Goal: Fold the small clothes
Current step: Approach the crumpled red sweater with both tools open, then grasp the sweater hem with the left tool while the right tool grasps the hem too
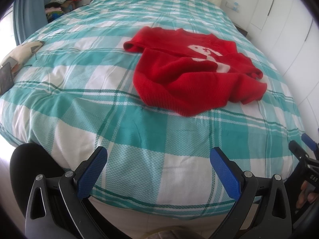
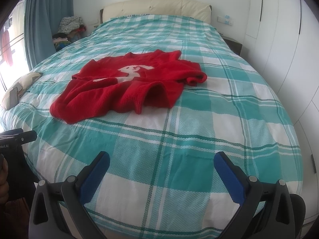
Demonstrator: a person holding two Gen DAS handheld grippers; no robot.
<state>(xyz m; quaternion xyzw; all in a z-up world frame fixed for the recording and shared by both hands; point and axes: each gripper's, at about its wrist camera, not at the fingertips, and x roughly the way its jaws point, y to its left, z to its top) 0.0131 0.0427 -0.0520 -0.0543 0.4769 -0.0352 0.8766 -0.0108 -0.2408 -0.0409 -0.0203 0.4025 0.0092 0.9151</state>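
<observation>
A small red knit sweater (image 1: 191,73) with a white animal figure on its front lies crumpled on the teal-and-white checked bedspread (image 1: 123,123). It also shows in the right wrist view (image 2: 123,87), with its hem bunched and one sleeve curled at the right. My left gripper (image 1: 158,155) is open and empty near the foot of the bed, well short of the sweater. My right gripper (image 2: 161,160) is open and empty too, also near the foot edge. The right gripper's body (image 1: 307,159) shows at the right edge of the left wrist view.
A cream pillow with a phone (image 1: 6,77) on it lies at the bed's left edge. A pile of clothes (image 2: 69,29) sits beyond the bed by the blue curtain (image 2: 43,20). White wardrobe doors (image 2: 289,39) line the right side. A padded headboard (image 2: 159,6) is at the back.
</observation>
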